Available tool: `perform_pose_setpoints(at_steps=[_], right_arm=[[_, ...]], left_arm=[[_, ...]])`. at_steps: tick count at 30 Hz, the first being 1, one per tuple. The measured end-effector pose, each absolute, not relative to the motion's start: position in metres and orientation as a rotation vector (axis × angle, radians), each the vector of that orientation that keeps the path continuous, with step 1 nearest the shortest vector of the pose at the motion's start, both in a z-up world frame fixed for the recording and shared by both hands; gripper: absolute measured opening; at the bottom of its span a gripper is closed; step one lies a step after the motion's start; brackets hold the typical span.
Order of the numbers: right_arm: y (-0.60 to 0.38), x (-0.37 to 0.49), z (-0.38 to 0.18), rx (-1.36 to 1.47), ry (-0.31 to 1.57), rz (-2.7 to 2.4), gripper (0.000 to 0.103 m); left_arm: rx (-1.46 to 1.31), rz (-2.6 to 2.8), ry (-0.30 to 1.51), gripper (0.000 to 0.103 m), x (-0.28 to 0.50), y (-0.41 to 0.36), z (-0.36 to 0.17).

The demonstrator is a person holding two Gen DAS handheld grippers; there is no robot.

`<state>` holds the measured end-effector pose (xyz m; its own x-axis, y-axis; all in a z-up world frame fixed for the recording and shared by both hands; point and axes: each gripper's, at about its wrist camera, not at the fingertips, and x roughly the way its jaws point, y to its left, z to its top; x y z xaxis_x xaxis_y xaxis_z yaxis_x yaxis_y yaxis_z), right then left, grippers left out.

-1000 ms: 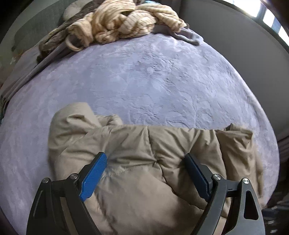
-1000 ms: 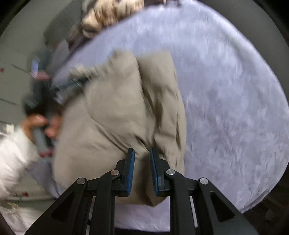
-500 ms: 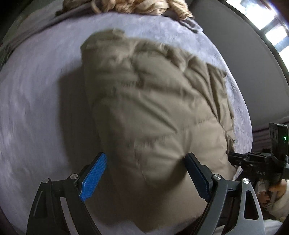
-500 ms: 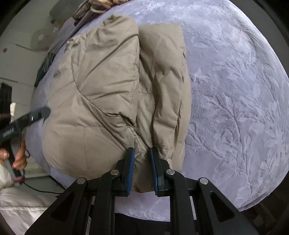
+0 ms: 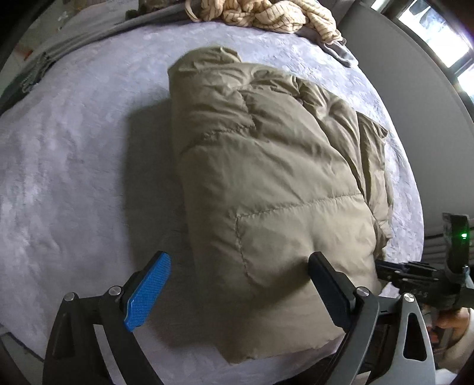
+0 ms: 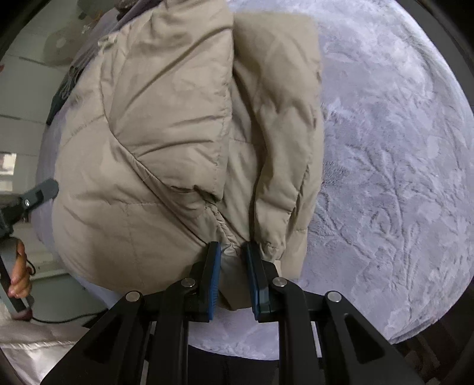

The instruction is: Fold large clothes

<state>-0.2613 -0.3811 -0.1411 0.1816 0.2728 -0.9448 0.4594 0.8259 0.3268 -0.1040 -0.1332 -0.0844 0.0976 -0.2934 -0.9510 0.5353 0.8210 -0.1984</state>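
Note:
A beige quilted puffer jacket [image 5: 266,165] lies folded in a thick bundle on a lavender plush bed cover [image 5: 74,142]. My left gripper [image 5: 237,284] is open and empty, its jaws wide apart above the bundle's near end. In the right wrist view the jacket [image 6: 166,124] fills the left half, with a sleeve [image 6: 284,165] lying along its right side. My right gripper [image 6: 231,266] is nearly closed, pinching a fold of the jacket's near edge between its blue pads. The right gripper also shows in the left wrist view [image 5: 426,278] at the far right.
A heap of cream knitted and grey clothes [image 5: 266,14] lies at the far end of the bed. A grey wall [image 5: 414,74] runs along the right. The bed's edge [image 6: 237,340] is just below my right gripper. The lavender cover [image 6: 400,177] extends to the right.
The left gripper swung from low over the jacket's near edge to looking along the bundle's length. The right gripper moved closer, still pinching the same fold.

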Motion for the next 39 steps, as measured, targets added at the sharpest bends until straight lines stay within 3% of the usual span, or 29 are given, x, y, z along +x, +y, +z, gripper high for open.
perform_pose_setpoints(at_steps=[6, 8, 14, 20, 25, 29, 32, 39], right_arm=[[-0.383, -0.277, -0.127, 0.656, 1.368, -0.225, 0.023], [-0.381, -0.279, -0.123, 0.664, 1.357, -0.258, 0.026], [-0.376, -0.29, -0.114, 0.702, 1.325, -0.346, 0.03], [-0.36, -0.288, -0.095, 0.752, 1.27, -0.43, 0.042], [-0.35, -0.289, -0.077, 0.76, 1.213, -0.478, 0.061], [-0.346, -0.29, -0.064, 0.78, 1.157, -0.504, 0.064], [-0.351, -0.29, -0.058, 0.815, 1.124, -0.5, 0.077], [-0.376, -0.27, -0.061, 0.776, 1.16, -0.421, 0.078]], left_arm=[[0.216, -0.626, 1.341, 0.096, -0.096, -0.122, -0.084], [0.215, -0.627, 1.346, 0.103, -0.091, -0.118, -0.085], [0.237, -0.65, 1.346, 0.103, -0.09, -0.106, -0.088], [0.236, -0.667, 1.34, 0.103, -0.084, -0.092, -0.087], [0.249, -0.661, 1.33, 0.103, -0.078, -0.082, -0.088], [0.232, -0.661, 1.325, 0.103, -0.074, -0.075, -0.085], [0.217, -0.648, 1.333, 0.103, -0.068, -0.073, -0.087], [0.187, -0.563, 1.333, 0.103, -0.051, -0.087, -0.087]])
